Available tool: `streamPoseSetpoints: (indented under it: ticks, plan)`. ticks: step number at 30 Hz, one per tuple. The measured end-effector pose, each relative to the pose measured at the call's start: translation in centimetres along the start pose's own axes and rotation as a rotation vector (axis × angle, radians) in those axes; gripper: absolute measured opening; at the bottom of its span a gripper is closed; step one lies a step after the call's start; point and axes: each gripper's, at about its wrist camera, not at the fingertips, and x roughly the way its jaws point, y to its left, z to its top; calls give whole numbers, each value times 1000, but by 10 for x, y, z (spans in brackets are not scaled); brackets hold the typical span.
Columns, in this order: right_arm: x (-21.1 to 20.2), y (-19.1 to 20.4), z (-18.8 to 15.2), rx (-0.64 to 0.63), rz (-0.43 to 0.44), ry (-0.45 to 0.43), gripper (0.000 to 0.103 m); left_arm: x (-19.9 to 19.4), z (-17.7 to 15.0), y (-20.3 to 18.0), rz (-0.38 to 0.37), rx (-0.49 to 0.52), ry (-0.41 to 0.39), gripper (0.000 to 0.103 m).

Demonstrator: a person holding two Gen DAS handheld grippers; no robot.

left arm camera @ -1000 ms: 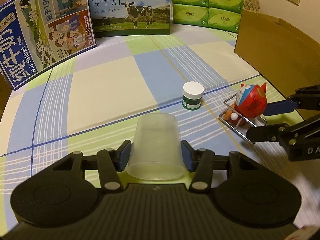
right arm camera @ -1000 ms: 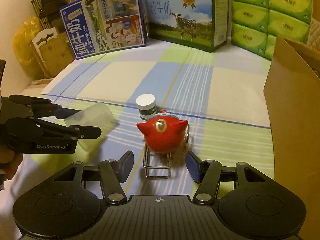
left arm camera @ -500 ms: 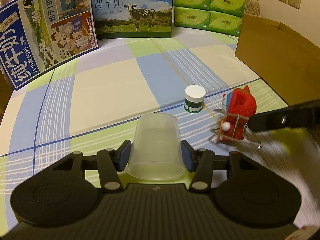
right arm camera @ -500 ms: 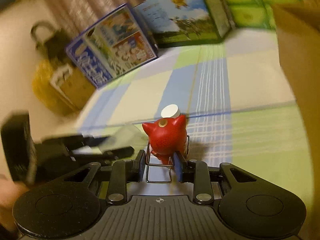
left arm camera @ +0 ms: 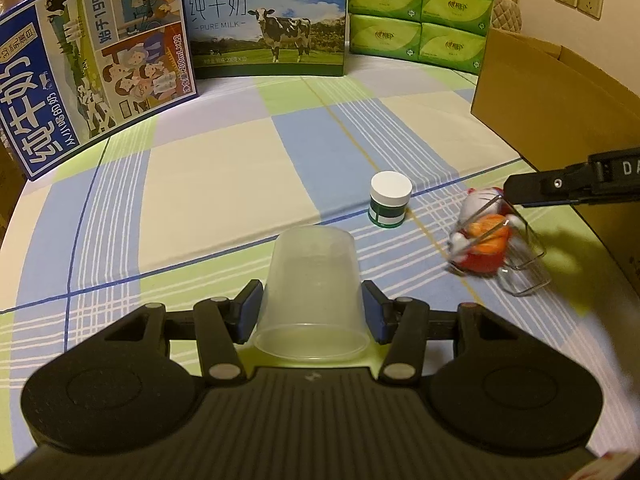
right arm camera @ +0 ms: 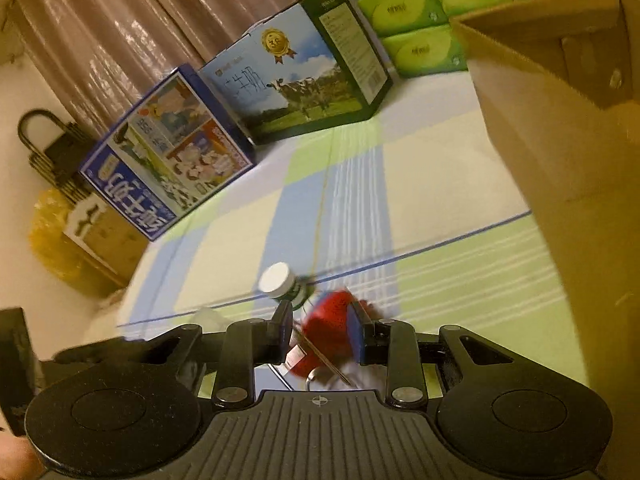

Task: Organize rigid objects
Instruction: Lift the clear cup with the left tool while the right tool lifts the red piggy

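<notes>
My left gripper (left arm camera: pixel 312 312) is shut on a clear plastic cup (left arm camera: pixel 312 284), held upside down over the checked cloth. My right gripper (right arm camera: pixel 320 332) is shut on a red cat-robot toy (right arm camera: pixel 332 328) fixed in a wire rack, lifted and tilted above the cloth. The toy (left arm camera: pixel 482 236) and its wire rack (left arm camera: pixel 524 264) also show in the left wrist view, below the right gripper's finger (left arm camera: pixel 560 188). A small green jar with a white lid (left arm camera: pixel 390 204) stands on the cloth between the two grippers; it also shows in the right wrist view (right arm camera: pixel 282 284).
An open cardboard box (left arm camera: pixel 552 96) stands at the right, close to the right gripper (right arm camera: pixel 560 140). Two milk cartons (left arm camera: pixel 264 16) and stacked green tissue packs (left arm camera: pixel 420 8) line the back. A folded chair and yellow bag (right arm camera: pixel 52 216) lie off the left edge.
My right gripper closed on the red toy, then lifted and tilted it with its wire rack toward the cardboard box. The left gripper kept still with the cup.
</notes>
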Motion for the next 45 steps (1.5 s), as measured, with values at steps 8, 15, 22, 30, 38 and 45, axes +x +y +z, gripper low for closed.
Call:
streamPoseSetpoints:
  ticks: [8,15,22,30,38,45]
  plan:
    - [-19,38,-29,-403,-89,-15,53,-1,0,3,1,-11,-3,48]
    - [4,70,-58,-737,-107,23,53,-3,0,3,1,-12,-5,48]
    - [13,70,-57,-756,-132,25,21,-4,1,3,0,-15,-8,48]
    - [-13,60,-38,-555,-42,-53,0,-5,0,5,5,-25,-11,48]
    - [-23,26,-12,-150,182,-62,0,-4,0,4,3,-23,-11,48]
    - [-42,29,-1,-112,309,-140,0,-5,0,2,2,-18,-9,48]
